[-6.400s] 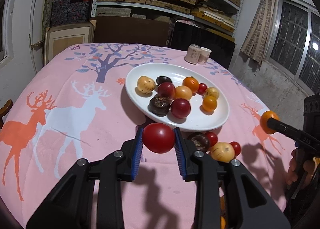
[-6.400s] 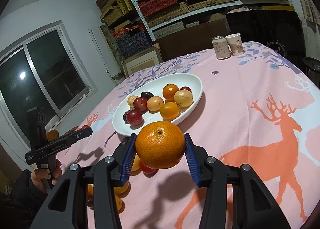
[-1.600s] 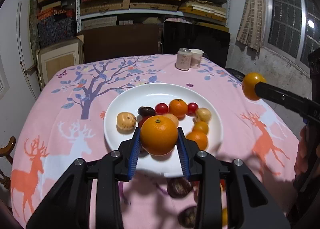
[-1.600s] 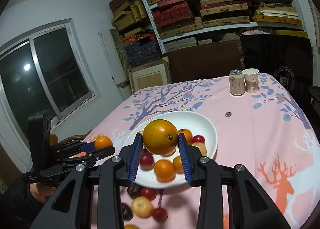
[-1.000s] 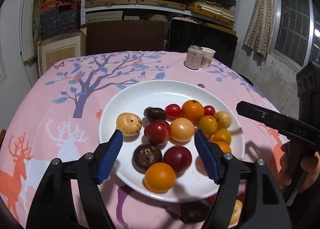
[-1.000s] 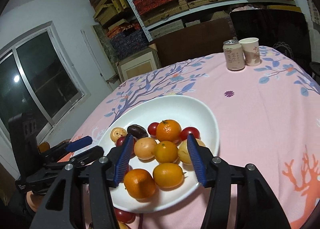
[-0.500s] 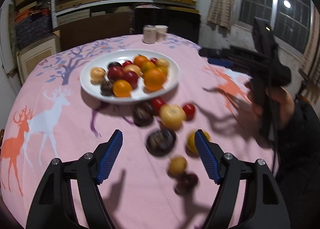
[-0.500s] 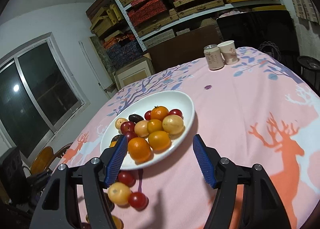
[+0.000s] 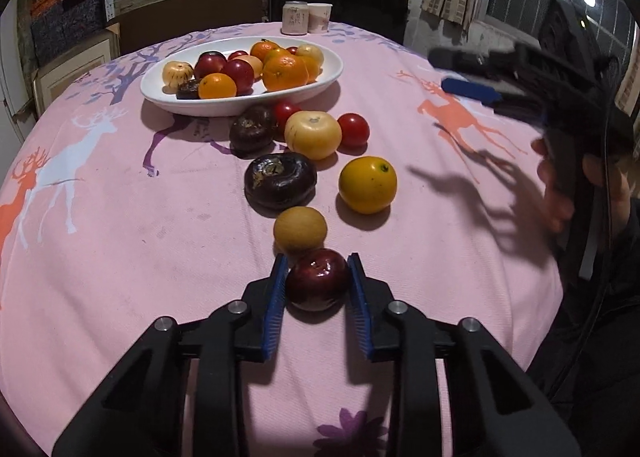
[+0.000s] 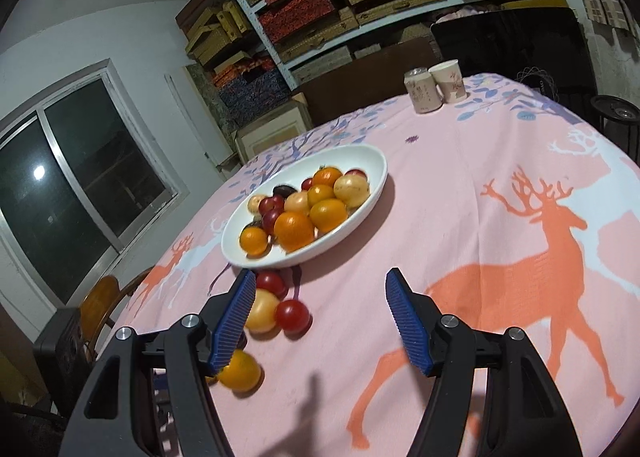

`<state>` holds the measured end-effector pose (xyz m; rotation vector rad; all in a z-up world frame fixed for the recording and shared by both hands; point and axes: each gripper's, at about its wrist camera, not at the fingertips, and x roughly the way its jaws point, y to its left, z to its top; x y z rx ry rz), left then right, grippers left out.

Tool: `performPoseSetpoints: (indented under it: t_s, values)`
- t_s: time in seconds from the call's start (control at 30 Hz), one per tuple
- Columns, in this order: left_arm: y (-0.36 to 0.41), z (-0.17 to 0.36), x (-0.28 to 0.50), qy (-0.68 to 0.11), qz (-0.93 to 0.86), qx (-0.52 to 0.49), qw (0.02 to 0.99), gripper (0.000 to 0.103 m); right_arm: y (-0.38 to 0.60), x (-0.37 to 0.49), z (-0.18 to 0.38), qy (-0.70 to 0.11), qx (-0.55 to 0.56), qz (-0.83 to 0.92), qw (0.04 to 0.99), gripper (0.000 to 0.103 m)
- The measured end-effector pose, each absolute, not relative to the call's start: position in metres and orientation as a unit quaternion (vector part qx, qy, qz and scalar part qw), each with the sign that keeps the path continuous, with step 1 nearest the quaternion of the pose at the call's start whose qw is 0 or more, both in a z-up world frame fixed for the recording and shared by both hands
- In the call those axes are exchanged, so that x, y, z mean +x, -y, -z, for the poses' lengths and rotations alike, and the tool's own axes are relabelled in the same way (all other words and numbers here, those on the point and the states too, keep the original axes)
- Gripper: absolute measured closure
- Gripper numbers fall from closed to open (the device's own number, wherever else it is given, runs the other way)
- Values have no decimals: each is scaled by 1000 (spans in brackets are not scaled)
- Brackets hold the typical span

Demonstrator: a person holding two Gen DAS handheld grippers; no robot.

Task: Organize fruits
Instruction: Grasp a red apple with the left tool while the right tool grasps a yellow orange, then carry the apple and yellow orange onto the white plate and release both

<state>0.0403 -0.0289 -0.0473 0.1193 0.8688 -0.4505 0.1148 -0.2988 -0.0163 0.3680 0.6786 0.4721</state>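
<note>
A white oval plate [image 9: 176, 105] holds several oranges, plums and pale fruits; it also shows in the right wrist view [image 10: 376, 181]. Loose fruit lies in front of it: a dark purple fruit [image 9: 280, 179], a yellow-orange one [image 9: 367, 184], a pale yellow one [image 9: 313, 134] and a small tan one [image 9: 300, 230]. My left gripper [image 9: 318, 283] is shut on a dark red plum [image 9: 317, 284] resting on the cloth. My right gripper [image 10: 320, 321] is open and empty above the cloth, right of loose fruit [image 10: 292, 315]; it also shows blurred in the left wrist view [image 9: 472, 91].
The table has a pink cloth [image 9: 120, 217] with deer and tree prints. A can [image 10: 422, 95] and a paper cup [image 10: 448, 86] stand at the far edge. Shelves of boxes, a window and a wooden chair [image 10: 100, 305] surround the table.
My left gripper has moved forward and down and closed from wide open onto the dark red plum. My right gripper stays open and has shifted a little nearer the loose fruit.
</note>
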Motion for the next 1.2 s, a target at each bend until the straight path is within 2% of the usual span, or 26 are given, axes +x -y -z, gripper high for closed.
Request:
performPoseSetpoints:
  t_s: [0.1,0.23,0.47,0.57,0.63,0.7,1.2]
  values:
    - [24,43,37,-409,212,48,886,74,274,107,23,-366,125,-254,886,35]
    - [14,35,31,-397,205,35,894,74,233,90,25,-377,26,-286,881,35]
    - [7,34,30,-396,196,27,897,74,198,93,29,-401,-20,-295,867,36]
    - [4,36,31,-398,194,22,896,74,188,98,33,-416,-25,-295,860,44]
    - [2,37,32,-399,194,20,896,74,182,102,36,-426,-26,-294,855,57]
    - [2,38,33,-400,195,18,895,74,178,105,39,-435,-30,-291,851,65]
    - [-4,39,38,-402,190,6,896,74,200,100,35,-411,19,-277,868,66]
